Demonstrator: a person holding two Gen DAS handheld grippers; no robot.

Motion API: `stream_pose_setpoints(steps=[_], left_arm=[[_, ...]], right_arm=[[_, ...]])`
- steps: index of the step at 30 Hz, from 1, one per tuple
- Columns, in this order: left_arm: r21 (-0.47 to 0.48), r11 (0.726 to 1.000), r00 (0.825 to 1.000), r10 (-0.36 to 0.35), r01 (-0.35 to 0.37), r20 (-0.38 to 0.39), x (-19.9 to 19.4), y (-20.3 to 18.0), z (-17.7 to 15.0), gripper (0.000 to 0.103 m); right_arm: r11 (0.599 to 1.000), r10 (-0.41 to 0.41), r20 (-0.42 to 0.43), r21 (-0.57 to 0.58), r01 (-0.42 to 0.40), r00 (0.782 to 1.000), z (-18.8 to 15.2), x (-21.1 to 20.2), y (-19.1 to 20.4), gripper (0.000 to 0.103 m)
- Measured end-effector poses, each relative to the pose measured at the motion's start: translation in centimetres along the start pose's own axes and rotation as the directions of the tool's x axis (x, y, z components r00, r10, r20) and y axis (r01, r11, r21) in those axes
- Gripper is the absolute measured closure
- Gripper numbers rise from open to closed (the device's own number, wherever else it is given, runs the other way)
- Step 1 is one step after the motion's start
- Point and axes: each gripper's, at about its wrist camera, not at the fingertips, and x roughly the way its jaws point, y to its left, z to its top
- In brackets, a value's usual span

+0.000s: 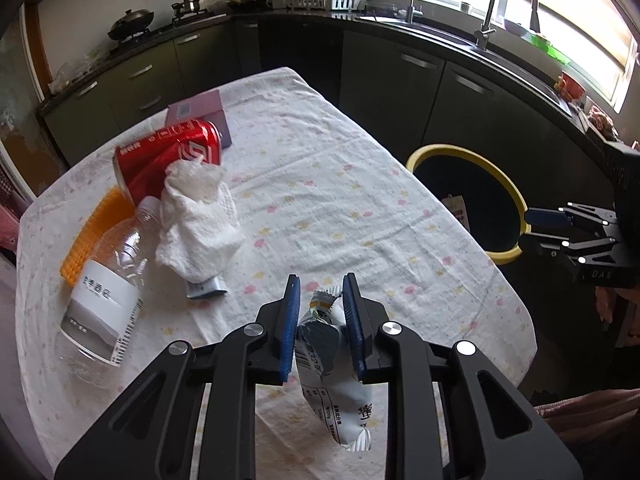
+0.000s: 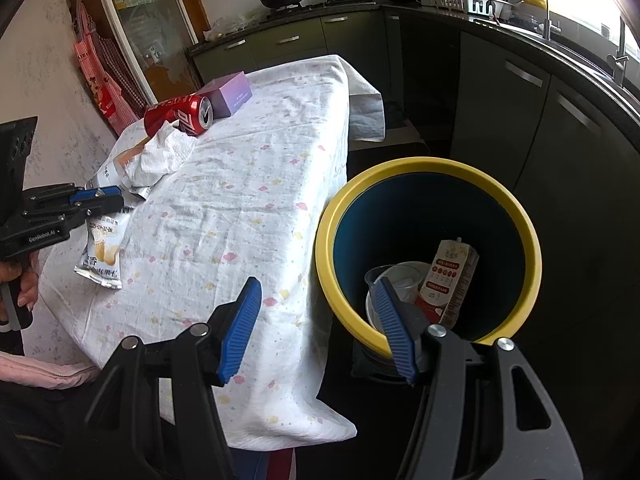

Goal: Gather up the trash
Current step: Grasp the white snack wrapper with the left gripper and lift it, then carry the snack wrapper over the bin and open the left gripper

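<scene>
Left tongs (image 1: 320, 312) grip a snack wrapper (image 1: 332, 364) above the surface (image 1: 340, 200). Right tongs (image 2: 320, 320) gape empty beside the yellow-rimmed bin (image 2: 400, 170). Can (image 1: 168, 156), tissue (image 1: 200, 220) and bottle (image 1: 104, 292), apparently touching, lie left.

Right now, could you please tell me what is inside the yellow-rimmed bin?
The bin holds a carton and a clear plastic cup. The right gripper's fingers cover the near bottom.

Can (image 1: 168, 156) lying on the table (image 1: 320, 184) before the box (image 1: 200, 114), tissue (image 1: 196, 220) resting against it, bottle (image 1: 104, 296) lying left, bin (image 2: 428, 256) standing right of the table, holding a carton (image 2: 448, 284).
</scene>
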Motion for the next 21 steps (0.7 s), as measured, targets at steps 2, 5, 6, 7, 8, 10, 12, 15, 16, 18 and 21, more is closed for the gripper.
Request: stream_pose_setpoints(steps=[2, 5, 6, 7, 8, 10, 12, 15, 16, 18, 21], left_arm=[[-0.004, 1.0, 1.0, 0.005, -0.005, 0.013, -0.3, 0.3, 0.2, 0.082], [-0.007, 1.0, 0.999, 0.012, -0.012, 0.03, -0.8, 0.6, 0.5, 0.083], [-0.008, 1.0, 0.999, 0.016, -0.015, 0.037, -1.0, 0.7, 0.7, 0.083], [-0.007, 1.0, 0.999, 0.017, -0.016, 0.042, -1.1, 0.8, 0.8, 0.083], [-0.006, 1.0, 0.999, 0.018, -0.018, 0.046, -1.2, 0.7, 0.8, 0.084], [-0.004, 1.0, 0.998, 0.021, -0.02, 0.055, -1.4, 0.8, 1.0, 0.084], [0.0, 1.0, 0.998, 0.02, -0.02, 0.062, -1.6, 0.8, 1.2, 0.084], [0.007, 1.0, 0.997, 0.019, -0.019, 0.074, -1.8, 0.7, 1.5, 0.084], [0.009, 1.0, 0.997, 0.018, -0.019, 0.076, -1.8, 0.6, 1.6, 0.084], [0.019, 1.0, 0.997, 0.013, -0.015, 0.083, -1.9, 0.3, 2.0, 0.084], [0.038, 0.999, 0.996, 0.0, -0.003, 0.094, -2.0, -0.4, 2.7, 0.084]], right_arm=[[1.0, 0.003, 0.0, 0.001, -0.003, 1.0, 0.0, 0.0, 0.0, 0.047], [1.0, 0.005, 0.001, 0.001, -0.005, 1.0, 0.1, 0.1, 0.0, 0.047], [1.0, 0.006, 0.001, 0.002, -0.006, 1.0, 0.1, 0.1, -0.1, 0.047], [1.0, 0.007, 0.0, 0.002, -0.007, 1.0, 0.2, 0.1, -0.1, 0.047], [1.0, 0.008, 0.0, 0.002, -0.008, 1.0, 0.2, 0.1, 0.0, 0.047], [1.0, 0.007, 0.0, 0.002, -0.007, 1.0, 0.2, 0.1, 0.0, 0.047], [1.0, 0.008, 0.0, 0.002, -0.008, 1.0, 0.2, 0.2, 0.0, 0.047], [1.0, 0.006, 0.0, 0.002, -0.006, 1.0, 0.2, 0.1, 0.0, 0.047], [1.0, 0.006, 0.0, 0.002, -0.006, 1.0, 0.2, 0.1, 0.0, 0.047], [1.0, 0.006, 0.003, 0.002, -0.006, 1.0, 0.3, 0.0, 0.0, 0.047], [1.0, 0.004, 0.013, 0.005, -0.004, 1.0, 0.5, -0.4, 0.0, 0.047]])
